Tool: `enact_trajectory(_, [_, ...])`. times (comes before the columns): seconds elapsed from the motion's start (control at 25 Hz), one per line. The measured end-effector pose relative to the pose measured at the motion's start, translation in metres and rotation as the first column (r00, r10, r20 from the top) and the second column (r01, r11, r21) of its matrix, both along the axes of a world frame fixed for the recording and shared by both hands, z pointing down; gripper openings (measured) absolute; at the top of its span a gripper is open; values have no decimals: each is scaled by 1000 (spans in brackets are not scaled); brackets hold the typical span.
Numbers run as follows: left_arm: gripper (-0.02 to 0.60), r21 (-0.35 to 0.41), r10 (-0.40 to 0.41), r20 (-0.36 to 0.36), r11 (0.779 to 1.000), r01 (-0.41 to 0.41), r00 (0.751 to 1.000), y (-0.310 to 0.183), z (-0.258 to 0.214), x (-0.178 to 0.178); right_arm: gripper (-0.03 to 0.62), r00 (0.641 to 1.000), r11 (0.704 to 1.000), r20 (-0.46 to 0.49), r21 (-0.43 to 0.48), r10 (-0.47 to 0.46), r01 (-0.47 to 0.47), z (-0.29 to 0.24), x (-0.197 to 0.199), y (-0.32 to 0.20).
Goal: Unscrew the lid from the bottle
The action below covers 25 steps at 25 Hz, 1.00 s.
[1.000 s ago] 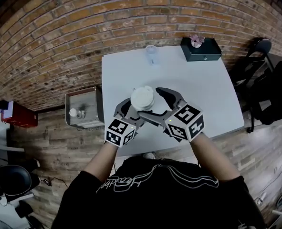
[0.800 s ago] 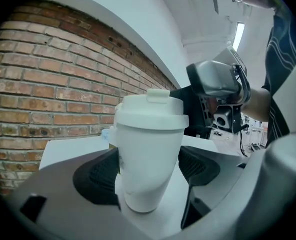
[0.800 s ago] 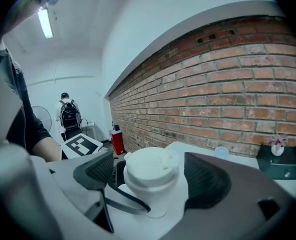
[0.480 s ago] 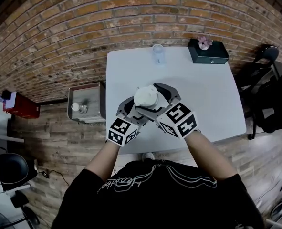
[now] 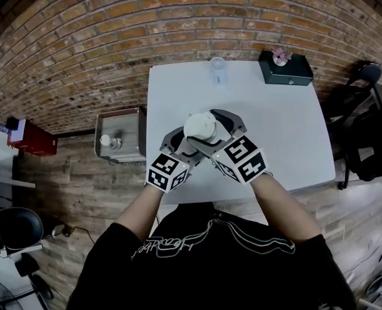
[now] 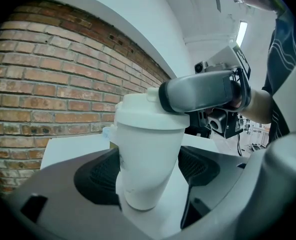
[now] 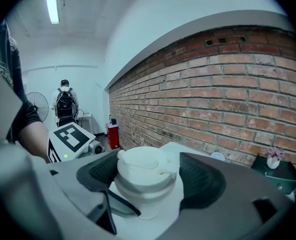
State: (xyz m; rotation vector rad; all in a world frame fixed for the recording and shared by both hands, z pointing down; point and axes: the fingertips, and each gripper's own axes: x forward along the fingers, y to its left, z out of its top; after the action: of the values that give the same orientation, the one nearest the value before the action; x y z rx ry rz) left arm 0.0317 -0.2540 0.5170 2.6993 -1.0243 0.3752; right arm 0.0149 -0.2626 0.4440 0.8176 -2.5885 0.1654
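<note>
Brick wall (image 5: 113, 37), white table (image 5: 287, 134)

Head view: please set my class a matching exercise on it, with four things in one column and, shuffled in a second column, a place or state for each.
Things:
1. bottle
2. clear cup
3. dark box
4. red box

Places or states:
a. on the floor, left of the table
b. table's far right corner
c. white, with its lid on
d. table's far edge, near the middle

Pairs: 1-c, 2-d, 3-b, 4-a
</note>
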Motion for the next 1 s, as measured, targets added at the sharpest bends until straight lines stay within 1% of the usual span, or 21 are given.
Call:
enact_trajectory(0.2, [379, 8, 2, -1, 1000, -2, 1000, 1, 0, -1, 374, 999, 999, -3, -17, -51, 51, 1, 0, 0])
enact_trajectory(0.4, [379, 22, 3, -14, 1000, -3, 1000, 1, -1, -1, 374, 991, 991, -25, -34, -130, 129, 1, 0, 1])
enact_trajectory(0.52, [379, 24, 3, -13, 1000, -3, 1000, 1, 0, -1, 373, 980, 980, -27, -38, -198, 197, 2, -1, 2])
enact_trajectory(0.64, [379, 21, 6, -10, 1000, -6, 1000, 1, 0, 1, 373, 962, 962, -39, -49, -270, 268, 3, 0, 4])
enact_trajectory(0.76, [379, 22, 6, -13, 1000, -6, 1000, 2, 0, 0, 373, 935, 936, -55, -66, -351, 347, 3, -1, 5])
enact_trajectory(0.84, [379, 25, 5, -12, 1000, -5, 1000, 1, -1, 0, 373, 907, 909, -71, -72, -416, 411, 3, -2, 5])
enact_trajectory(0.92, [379, 22, 1, -10, 1000, -1, 1000, 1, 0, 0, 373, 865, 871, -100, -76, -491, 485, 4, -2, 6])
enact_trajectory(1.0, [379, 15, -1, -4, 1000, 1, 1000, 2, 2, 1, 373, 815, 826, -135, -92, -564, 556, 7, -2, 9])
